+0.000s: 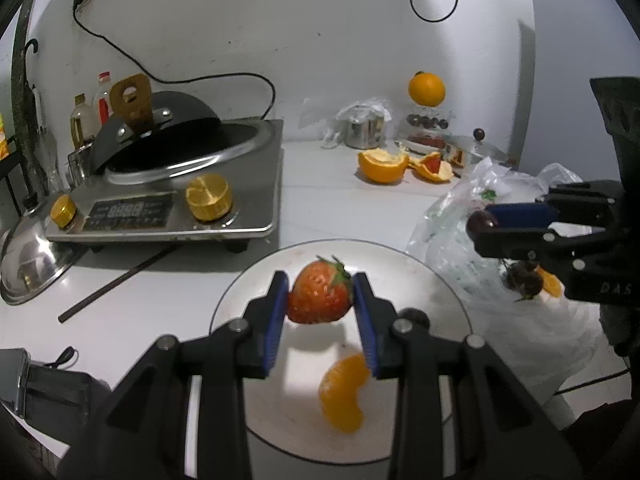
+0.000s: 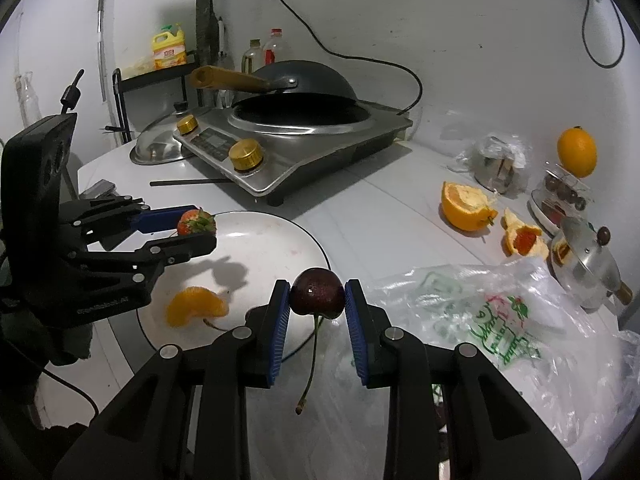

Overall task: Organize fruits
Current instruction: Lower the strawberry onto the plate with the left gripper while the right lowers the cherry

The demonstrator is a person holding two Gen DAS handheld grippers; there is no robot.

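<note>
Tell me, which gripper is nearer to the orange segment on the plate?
Left. The left gripper, shut on the strawberry, hangs over the plate just above the orange segment. The right gripper holds the cherry at the plate's edge, farther off.

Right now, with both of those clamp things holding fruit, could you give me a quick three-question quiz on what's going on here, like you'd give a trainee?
1. True or false: the left gripper is shut on a strawberry.
2. Which fruit does the right gripper hold? A. orange segment B. cherry C. whole orange
3. Which fruit already lies on the white plate?

Key:
1. True; its blue pads press both sides of it.
2. B, the cherry, its stem hanging down.
3. An orange segment.
</note>
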